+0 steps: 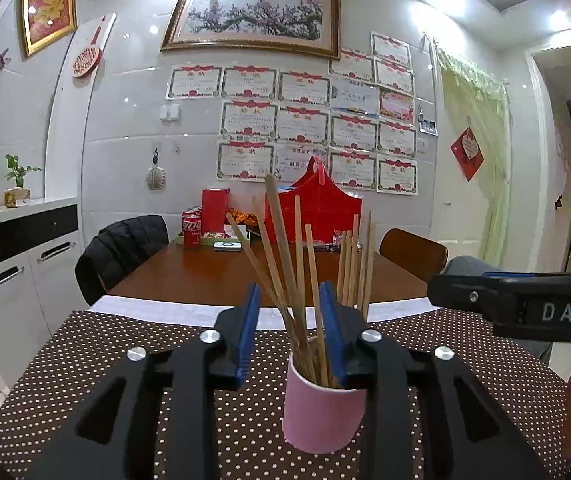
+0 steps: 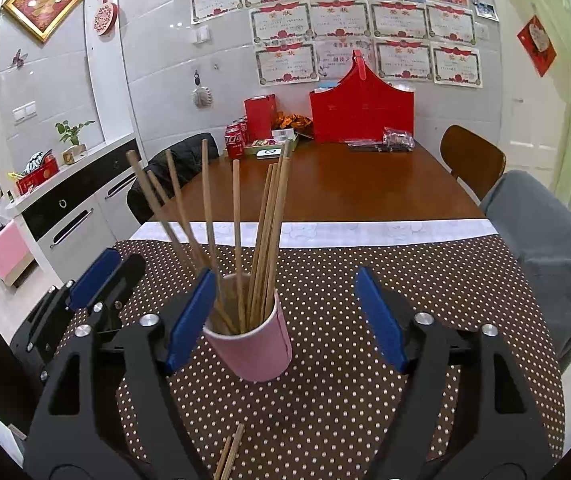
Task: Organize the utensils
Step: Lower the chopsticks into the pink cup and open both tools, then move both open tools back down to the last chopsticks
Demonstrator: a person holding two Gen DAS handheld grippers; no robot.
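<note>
Left wrist view: left claw [image 1: 290, 334] partly apart, blue pads [image 1: 248, 332] standing either side of the chopstick bundle [image 1: 285, 264] just above the rim of the pink cup [image 1: 321, 416]. Whether the right-hand pad brushes a stick cannot be told; nothing is clamped. The cup stands upright on the dotted mat [image 1: 85, 360], directly under and just ahead of the claw, sticks fanning up and outward from it. The right claw's black body [image 1: 525, 304] enters from the right edge, well to the side of the cup.

Right wrist view: right claw [image 2: 291, 316] wide apart, holding nothing. The pink cup [image 2: 251, 348] sits between its fingers, nearer the left pad [image 2: 189, 320], which overlaps the cup's rim in this view; contact unclear. The right pad stands clear of it. Two loose chopsticks [image 2: 229, 454] lie on the mat below the claw, toward the camera. The left claw [image 2: 97, 280] shows off to the left, beside the cup.
</note>
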